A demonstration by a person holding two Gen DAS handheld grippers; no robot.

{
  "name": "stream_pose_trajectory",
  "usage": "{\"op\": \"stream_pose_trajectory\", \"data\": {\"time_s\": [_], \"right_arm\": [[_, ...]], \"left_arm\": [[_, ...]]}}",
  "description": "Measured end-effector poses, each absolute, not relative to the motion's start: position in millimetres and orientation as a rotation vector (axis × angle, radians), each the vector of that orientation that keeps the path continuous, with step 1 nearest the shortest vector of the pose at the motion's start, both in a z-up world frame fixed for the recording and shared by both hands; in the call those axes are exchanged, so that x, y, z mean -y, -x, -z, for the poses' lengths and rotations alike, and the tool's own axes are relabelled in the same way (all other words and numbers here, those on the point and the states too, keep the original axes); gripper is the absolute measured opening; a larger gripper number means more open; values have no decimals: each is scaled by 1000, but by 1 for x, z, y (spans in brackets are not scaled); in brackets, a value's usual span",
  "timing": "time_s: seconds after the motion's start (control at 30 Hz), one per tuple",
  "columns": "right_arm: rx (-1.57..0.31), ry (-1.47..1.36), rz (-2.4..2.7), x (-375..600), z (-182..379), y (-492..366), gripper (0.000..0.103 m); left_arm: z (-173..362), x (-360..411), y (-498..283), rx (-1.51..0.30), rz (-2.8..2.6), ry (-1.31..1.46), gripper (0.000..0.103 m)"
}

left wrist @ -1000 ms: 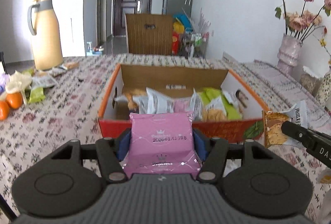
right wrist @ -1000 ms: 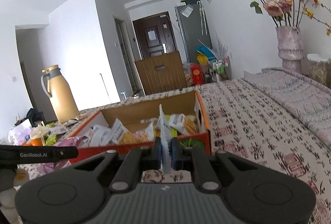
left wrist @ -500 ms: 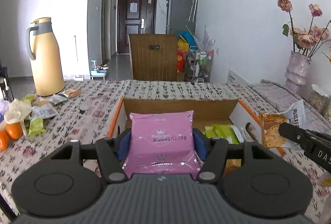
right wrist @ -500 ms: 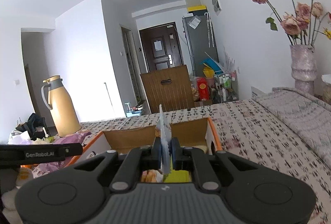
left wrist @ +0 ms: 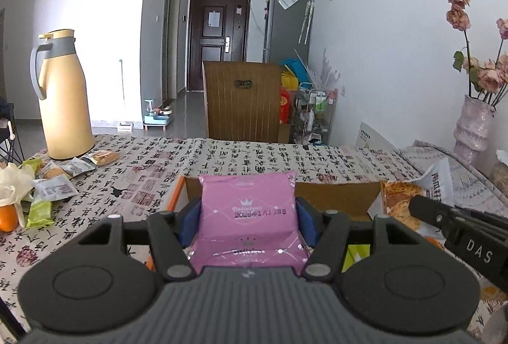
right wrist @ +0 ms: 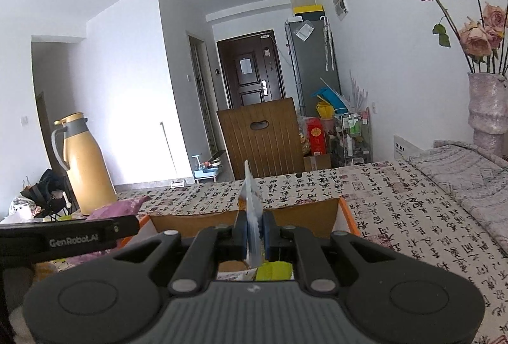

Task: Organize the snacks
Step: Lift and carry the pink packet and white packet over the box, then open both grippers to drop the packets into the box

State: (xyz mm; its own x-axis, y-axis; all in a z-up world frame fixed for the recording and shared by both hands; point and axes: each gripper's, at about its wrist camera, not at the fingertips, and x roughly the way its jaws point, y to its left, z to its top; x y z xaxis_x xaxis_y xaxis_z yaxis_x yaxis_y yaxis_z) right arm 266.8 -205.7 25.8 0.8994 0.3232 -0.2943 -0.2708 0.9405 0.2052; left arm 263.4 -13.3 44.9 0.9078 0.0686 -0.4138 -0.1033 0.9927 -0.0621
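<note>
My left gripper (left wrist: 247,218) is shut on a pink snack pack (left wrist: 247,213), its blue pads pressing both sides. The pack hangs above the near part of the orange-edged cardboard box (left wrist: 336,198). My right gripper (right wrist: 254,232) is shut on a thin white and orange snack bag (right wrist: 251,204), seen edge-on and standing upright between the pads. In the left wrist view that bag (left wrist: 409,194) shows at the right, over the box's right end. Green packets (right wrist: 273,271) lie in the box below. Most of the box's inside is hidden behind the grippers.
A tall yellow thermos (left wrist: 62,96) stands at the table's far left, with several loose snack packets (left wrist: 54,182) and an orange (left wrist: 7,217) near it. A vase of dried roses (right wrist: 487,102) stands at the right. A wooden chair back (left wrist: 243,101) rises beyond the table's far edge.
Both grippers have moved forward and a little upward over the box with their packs. The box's contents, plain one second ago, have dropped out of sight below the grippers.
</note>
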Motion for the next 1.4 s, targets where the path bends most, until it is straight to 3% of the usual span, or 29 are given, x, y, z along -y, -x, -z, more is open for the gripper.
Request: {"op": "stream_pose_trajectory", "data": {"time_s": [0.6, 0.67, 0.73, 0.77, 0.8, 0.83, 0.87, 0.9, 0.93, 0.97, 1.4], "right_arm": [[-391, -161, -303, 202, 1, -285, 13], [-398, -161, -290, 205, 3, -286, 13], [-404, -163, -277, 207, 5, -287, 15], [-404, -166, -271, 209, 6, -287, 24], [-402, -169, -260, 210, 6, -287, 43], [-396, -172, -246, 212, 6, -286, 56], [-387, -175, -233, 214, 6, -285, 78], [-377, -181, -221, 216, 6, -284, 95], [-368, -187, -216, 218, 5, -283, 100], [-365, -191, -215, 218, 5, -283, 103], [-372, -181, -210, 215, 5, -281, 103]], "left_arm": [[-22, 0, -271, -424, -108, 104, 64], [-22, 0, -269, -411, -113, 106, 82], [-23, 1, -267, -397, -129, 99, 90], [-23, 1, -267, -395, -129, 100, 95], [-23, 0, -267, -395, -130, 104, 99], [-23, 0, -266, -389, -139, 108, 103], [-24, -1, -265, -377, -151, 112, 103], [-24, -2, -264, -375, -151, 116, 103], [-24, -3, -264, -376, -148, 122, 103], [-24, -4, -264, -376, -146, 128, 103], [-25, -1, -261, -368, -141, 128, 103]]}}
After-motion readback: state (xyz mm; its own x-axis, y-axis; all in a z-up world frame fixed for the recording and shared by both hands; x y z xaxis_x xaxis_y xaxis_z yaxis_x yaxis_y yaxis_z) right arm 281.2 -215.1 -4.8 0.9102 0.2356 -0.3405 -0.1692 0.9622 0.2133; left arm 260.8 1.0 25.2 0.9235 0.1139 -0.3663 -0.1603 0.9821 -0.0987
